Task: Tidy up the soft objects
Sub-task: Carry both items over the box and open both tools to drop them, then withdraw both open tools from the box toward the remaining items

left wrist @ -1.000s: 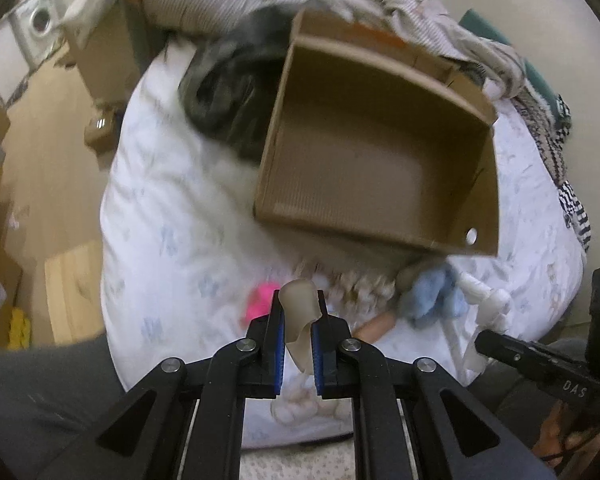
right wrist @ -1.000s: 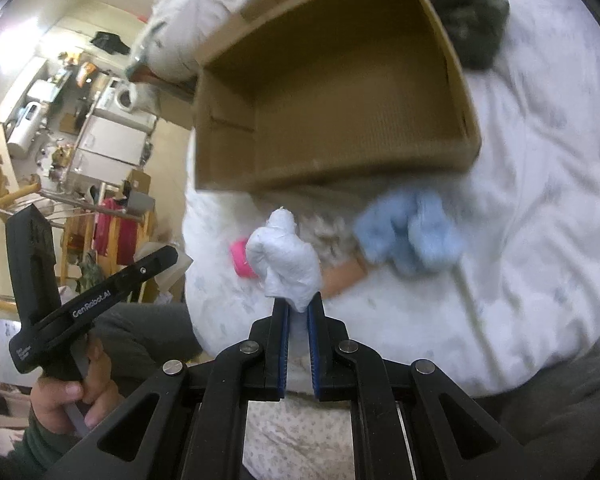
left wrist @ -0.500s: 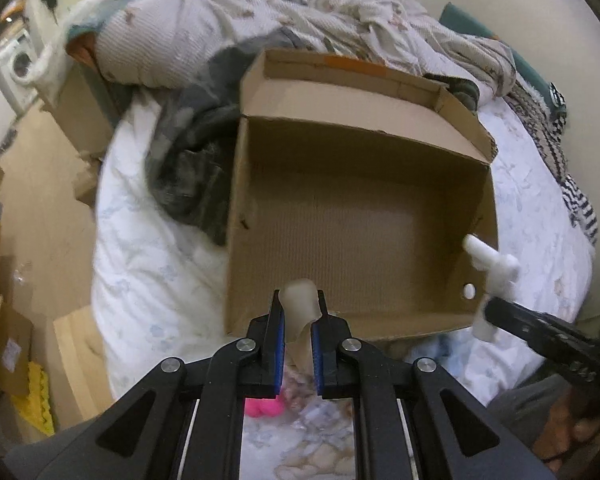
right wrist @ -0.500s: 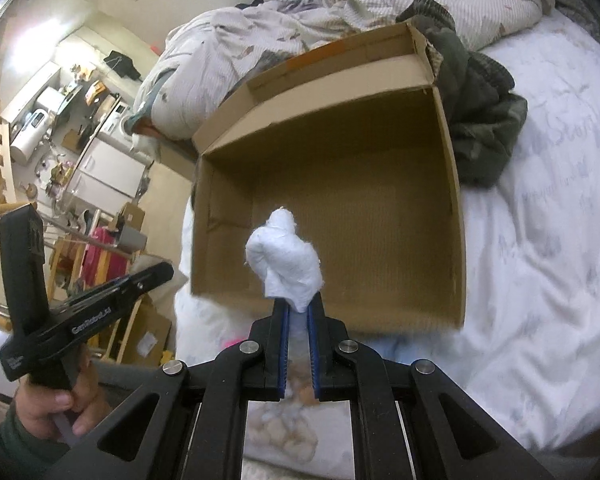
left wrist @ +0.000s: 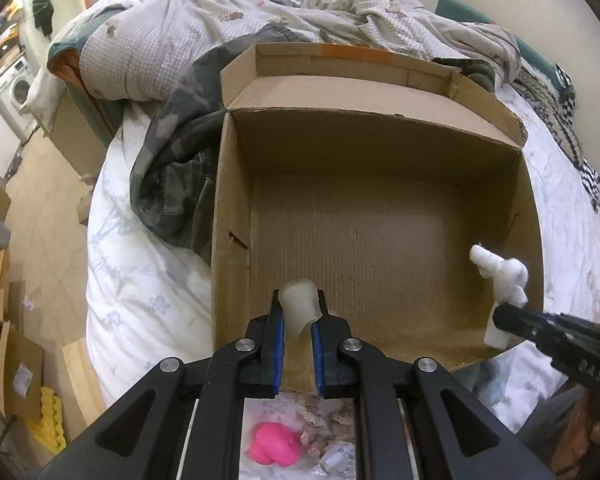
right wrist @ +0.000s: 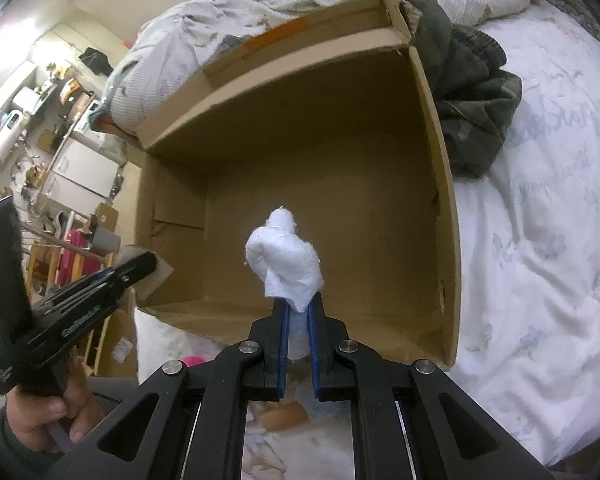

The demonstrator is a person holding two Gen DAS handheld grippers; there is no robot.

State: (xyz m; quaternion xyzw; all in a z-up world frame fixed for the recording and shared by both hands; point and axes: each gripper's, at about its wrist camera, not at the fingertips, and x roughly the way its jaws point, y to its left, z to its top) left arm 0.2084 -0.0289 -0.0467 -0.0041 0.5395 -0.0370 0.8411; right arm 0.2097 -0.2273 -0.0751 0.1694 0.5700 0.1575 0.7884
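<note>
1. left tool (left wrist: 298, 326): pads closed tight on a pale beige soft piece (left wrist: 299, 306), poised over the near wall of the cardboard box (left wrist: 232, 216).
2. right tool (right wrist: 298, 320): pinched shut on a white soft toy (right wrist: 286, 258), held above the box's open inside; seen too from the left wrist view at the box's right wall, white toy (left wrist: 500, 276) sticking up from the black tip.
3. cardboard box (right wrist: 440, 184): open-topped, bare brown floor, sitting on the bed (left wrist: 140, 300) with its white flowered sheet.
4. far of the box: rumpled quilt (left wrist: 228, 20); dark camouflage garment (left wrist: 172, 168) bunched against the box's left wall.
5. near of the box, on the sheet: pink soft toy (left wrist: 274, 444) under the left tool, with a patterned beige plush just beside it, partly hidden.
6. hand (right wrist: 40, 424) gripping the left tool's handle, low left in the right wrist view.
</note>
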